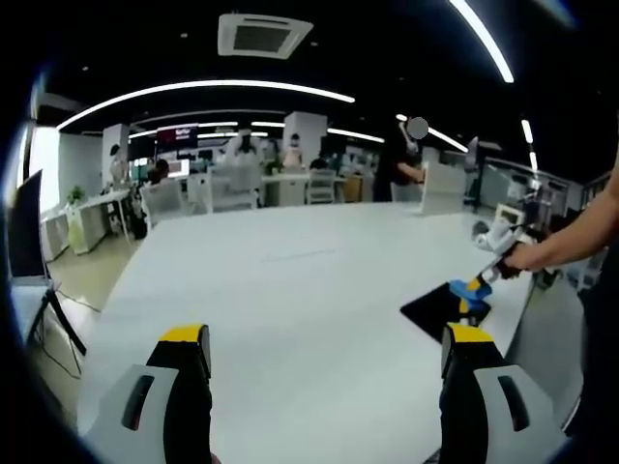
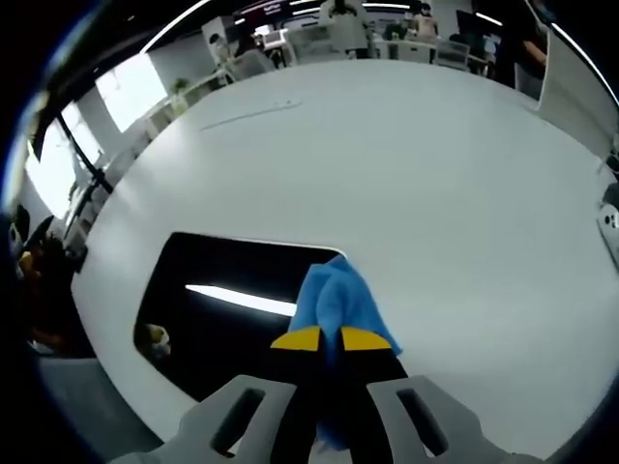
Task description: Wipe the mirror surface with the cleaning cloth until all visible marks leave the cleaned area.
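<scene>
In the right gripper view, the right gripper point(image 2: 334, 340) is rising from the bottom edge with its yellow-tipped jaws pressed close together, and it is pinching the blue cleaning cloth point(image 2: 338, 295) between them. The cloth is bunching just ahead of the tips and is lying over the near right corner of the mirror point(image 2: 227, 300). The mirror is resting flat on the white table point(image 2: 406, 164) as a dark rectangle, reflecting a bright ceiling strip. Its long axis is running away from the tongs to the view's left, so most of the glass is sitting left of the cloth rather than ahead of it. A small pale spot is showing near the mirror's far left edge; whether it is a mark or a reflection I cannot tell.

In the left gripper view, the left gripper point(image 1: 329, 353) is hanging over bare table with its jaws spread wide and nothing between them. Further off, at the right of that view, the mirror point(image 1: 430, 311) and the cloth point(image 1: 467, 295) are appearing small, with a hand point(image 1: 517, 256) gripping the other tool above them.

My judgement: the right hand is far nearer the glass, and the coming stroke is likely needing to travel leftward along the mirror's length, toward the pale spot
</scene>
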Available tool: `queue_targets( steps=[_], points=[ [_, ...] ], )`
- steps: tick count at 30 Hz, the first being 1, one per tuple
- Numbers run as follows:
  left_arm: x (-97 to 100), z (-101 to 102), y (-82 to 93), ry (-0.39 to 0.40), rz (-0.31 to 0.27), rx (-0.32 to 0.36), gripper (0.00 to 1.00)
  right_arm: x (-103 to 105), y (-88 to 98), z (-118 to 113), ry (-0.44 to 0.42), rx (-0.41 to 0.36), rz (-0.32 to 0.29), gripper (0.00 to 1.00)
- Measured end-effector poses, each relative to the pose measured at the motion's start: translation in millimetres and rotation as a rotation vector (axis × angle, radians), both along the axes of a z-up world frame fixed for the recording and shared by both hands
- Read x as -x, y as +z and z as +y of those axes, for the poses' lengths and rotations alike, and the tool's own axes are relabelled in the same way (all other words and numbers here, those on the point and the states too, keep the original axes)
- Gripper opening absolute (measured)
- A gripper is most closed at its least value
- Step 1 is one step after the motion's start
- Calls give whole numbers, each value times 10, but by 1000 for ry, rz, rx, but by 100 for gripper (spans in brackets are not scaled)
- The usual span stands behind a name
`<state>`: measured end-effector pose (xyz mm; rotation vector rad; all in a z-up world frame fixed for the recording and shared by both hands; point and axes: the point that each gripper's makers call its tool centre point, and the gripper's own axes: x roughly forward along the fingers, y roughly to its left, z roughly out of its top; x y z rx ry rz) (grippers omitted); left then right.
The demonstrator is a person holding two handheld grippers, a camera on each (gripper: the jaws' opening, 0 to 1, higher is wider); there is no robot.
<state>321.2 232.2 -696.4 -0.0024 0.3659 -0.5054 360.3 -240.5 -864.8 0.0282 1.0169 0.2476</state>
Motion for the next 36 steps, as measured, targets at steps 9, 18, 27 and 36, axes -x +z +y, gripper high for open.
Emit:
queue_targets(
  steps=[9,18,27,36],
  points=[
    [-114,98,184,32,-45,24,99,-3,-3,-63,-10,0,10,0],
    [-3,119,17,34,-20,15,99,33,-32,-106,-22,6,12,0],
    [-11,167,-13,58,-19,1,99,62,-20,-71,0,42,8,0],
    [-11,179,-49,71,-12,0,99,210,-13,-39,-6,50,42,0]
  ],
)
